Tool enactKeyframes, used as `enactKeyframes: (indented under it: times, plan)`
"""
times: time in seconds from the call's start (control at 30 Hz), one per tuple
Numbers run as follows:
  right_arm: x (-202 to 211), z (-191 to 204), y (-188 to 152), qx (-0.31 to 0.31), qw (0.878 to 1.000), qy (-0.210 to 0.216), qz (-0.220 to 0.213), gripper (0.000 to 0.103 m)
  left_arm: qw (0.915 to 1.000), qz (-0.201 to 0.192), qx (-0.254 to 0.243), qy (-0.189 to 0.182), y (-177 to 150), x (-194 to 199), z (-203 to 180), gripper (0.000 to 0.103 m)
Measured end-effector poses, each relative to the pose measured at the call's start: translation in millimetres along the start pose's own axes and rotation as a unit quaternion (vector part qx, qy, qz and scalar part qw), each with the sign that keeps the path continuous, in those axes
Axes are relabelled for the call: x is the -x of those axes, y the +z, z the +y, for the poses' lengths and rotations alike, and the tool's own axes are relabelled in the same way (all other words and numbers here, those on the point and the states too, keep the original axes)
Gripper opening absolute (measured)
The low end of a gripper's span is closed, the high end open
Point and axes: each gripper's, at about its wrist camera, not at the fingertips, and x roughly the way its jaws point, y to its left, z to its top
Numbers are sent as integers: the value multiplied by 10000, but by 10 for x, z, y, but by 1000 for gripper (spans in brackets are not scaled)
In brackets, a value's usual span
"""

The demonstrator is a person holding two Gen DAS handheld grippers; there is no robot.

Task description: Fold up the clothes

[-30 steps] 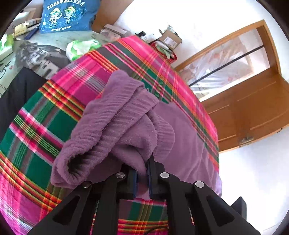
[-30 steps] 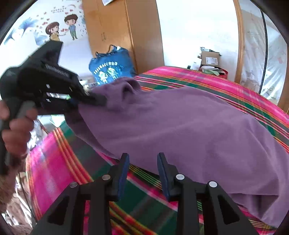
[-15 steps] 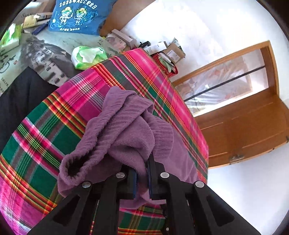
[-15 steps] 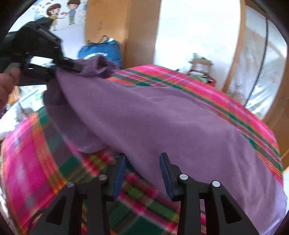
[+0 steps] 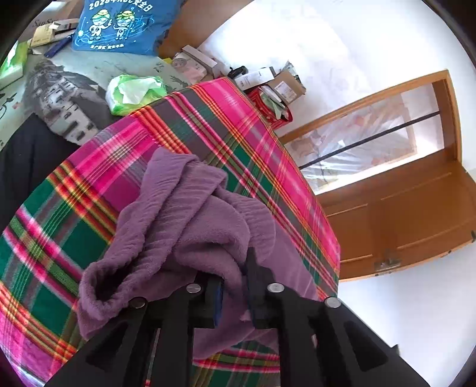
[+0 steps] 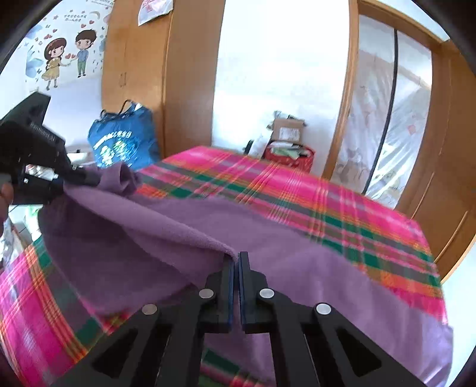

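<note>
A purple fleece garment [image 6: 267, 235] lies spread over a bed with a pink, green and orange plaid cover [image 6: 297, 193]. My left gripper [image 5: 233, 278] is shut on a bunched end of the garment [image 5: 184, 220], lifted above the bed; a ribbed cuff hangs open at lower left. In the right wrist view the left gripper [image 6: 80, 178] appears at the far left, held by a hand, with cloth in it. My right gripper [image 6: 236, 262] is shut on the garment's raised edge, which stretches taut between the two grippers.
A blue printed bag [image 5: 119, 23] stands against a wooden wardrobe [image 6: 142, 74]. Boxes and papers [image 5: 267, 83] crowd the far end of the bed, beside a red box [image 6: 288, 154]. A green-white plastic bag [image 5: 134, 92] lies on a printed mat. A wooden door [image 5: 401, 214] is at right.
My right gripper was open near the garment's edge and has now shut on it, lifting it. The left gripper has risen higher with its bunched end.
</note>
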Motion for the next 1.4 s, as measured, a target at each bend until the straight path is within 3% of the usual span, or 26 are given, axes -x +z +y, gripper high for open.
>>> enactKeyframes:
  times: [0.27,0.63,0.93,1.4]
  plan:
    - [-176,-143,398,-59,9997,-106,-201,3,9999,-17,-18,141,99,-199,-89,23]
    - [-736,-319,611,-335,9992,-186,86,3,9995,-80,-144,269,334,-472,-126,32]
    - [-1266,-384,764,-341,9975,-463,420,3,9996,4,-270,59,416,-600,-75,37]
    - [-1976,-483,949,-469,9905,-928,900,3,9999,6,71,118,506,-550,303,39]
